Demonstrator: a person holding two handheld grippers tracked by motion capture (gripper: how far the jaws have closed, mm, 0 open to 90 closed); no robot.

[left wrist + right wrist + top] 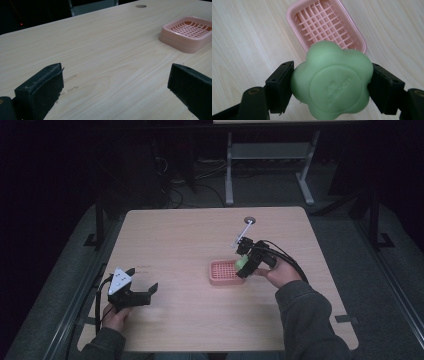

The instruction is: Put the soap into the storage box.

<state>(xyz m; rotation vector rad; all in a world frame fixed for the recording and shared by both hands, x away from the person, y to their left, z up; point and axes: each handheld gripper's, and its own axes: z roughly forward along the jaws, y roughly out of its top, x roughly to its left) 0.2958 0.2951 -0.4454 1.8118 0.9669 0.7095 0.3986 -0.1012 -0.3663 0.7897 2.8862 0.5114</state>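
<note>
A green flower-shaped soap (332, 82) is clamped between the jaws of my right gripper (330, 83). In the high view the right gripper (243, 262) holds the green soap (241, 262) just above the right end of a pink slatted soap dish (222, 272). The pink soap dish (312, 27) lies below and beyond the soap, with nothing in it. My left gripper (142, 282) rests open near the table's front left, jaws wide apart over bare wood. In the left gripper view its fingers (41, 92) frame the table, with the soap dish (187, 35) far to the right.
The wooden table (175, 240) has a round cable hole (250, 220) near its far edge. A grey metal frame (270, 157) stands on the dark floor behind the table. Cables trail from both grippers toward the person's sleeves.
</note>
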